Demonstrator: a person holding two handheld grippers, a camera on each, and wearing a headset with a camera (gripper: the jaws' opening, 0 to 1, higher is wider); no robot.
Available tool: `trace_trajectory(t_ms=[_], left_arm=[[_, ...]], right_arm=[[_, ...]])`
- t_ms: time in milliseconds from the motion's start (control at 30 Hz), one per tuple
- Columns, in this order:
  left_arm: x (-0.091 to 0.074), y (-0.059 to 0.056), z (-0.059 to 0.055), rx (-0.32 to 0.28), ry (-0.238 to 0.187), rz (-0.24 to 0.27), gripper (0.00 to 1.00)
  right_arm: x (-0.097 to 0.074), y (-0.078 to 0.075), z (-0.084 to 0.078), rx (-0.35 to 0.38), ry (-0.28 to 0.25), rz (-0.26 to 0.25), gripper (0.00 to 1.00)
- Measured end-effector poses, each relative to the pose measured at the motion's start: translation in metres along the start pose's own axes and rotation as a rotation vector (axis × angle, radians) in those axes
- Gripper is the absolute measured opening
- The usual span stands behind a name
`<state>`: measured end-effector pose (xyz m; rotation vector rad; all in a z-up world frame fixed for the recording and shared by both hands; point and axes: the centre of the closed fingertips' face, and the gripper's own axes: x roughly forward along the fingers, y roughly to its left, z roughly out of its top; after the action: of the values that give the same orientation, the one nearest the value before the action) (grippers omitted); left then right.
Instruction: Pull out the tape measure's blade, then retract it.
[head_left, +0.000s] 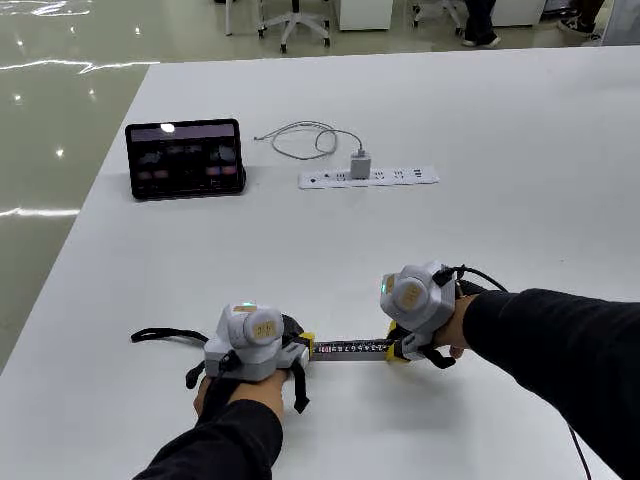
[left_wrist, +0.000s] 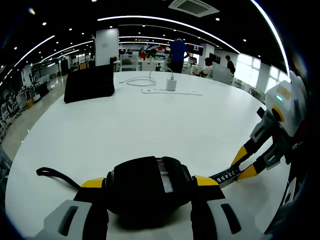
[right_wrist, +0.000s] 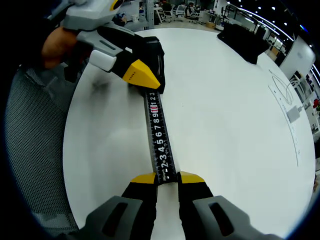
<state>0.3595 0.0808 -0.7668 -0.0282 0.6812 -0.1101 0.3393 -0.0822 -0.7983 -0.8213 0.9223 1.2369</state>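
Observation:
My left gripper (left_wrist: 150, 182) is shut on the black tape measure case (left_wrist: 149, 186), which rests on the white table (head_left: 400, 110). In the head view the case (head_left: 292, 335) sits at the near left under that gripper (head_left: 298, 350). A short length of black blade (head_left: 350, 348) with white numbers runs right to my right gripper (head_left: 398, 350). In the right gripper view the blade (right_wrist: 159, 137) stretches from the case (right_wrist: 150, 55) to my right gripper (right_wrist: 168, 178), whose yellow tips are shut on the blade's end. A black wrist strap (head_left: 160, 335) trails left from the case.
A dark tablet (head_left: 186, 157) stands at the back left. A white power strip (head_left: 368, 177) with a plugged charger (head_left: 360, 163) and coiled cable (head_left: 305, 138) lies behind the middle. The table's left edge (head_left: 60, 260) drops to a shiny floor. Chairs stand far behind.

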Motion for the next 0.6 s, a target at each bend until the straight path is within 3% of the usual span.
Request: trace_trajectory(t_ms=[600], left_arm=[[0.0004,0.0003,0.0000,0.002,0.000,0.003,0.63]], right_arm=[[0.0025,0.0006,0.0109,-0.016,-0.045,0.011,0.12]])
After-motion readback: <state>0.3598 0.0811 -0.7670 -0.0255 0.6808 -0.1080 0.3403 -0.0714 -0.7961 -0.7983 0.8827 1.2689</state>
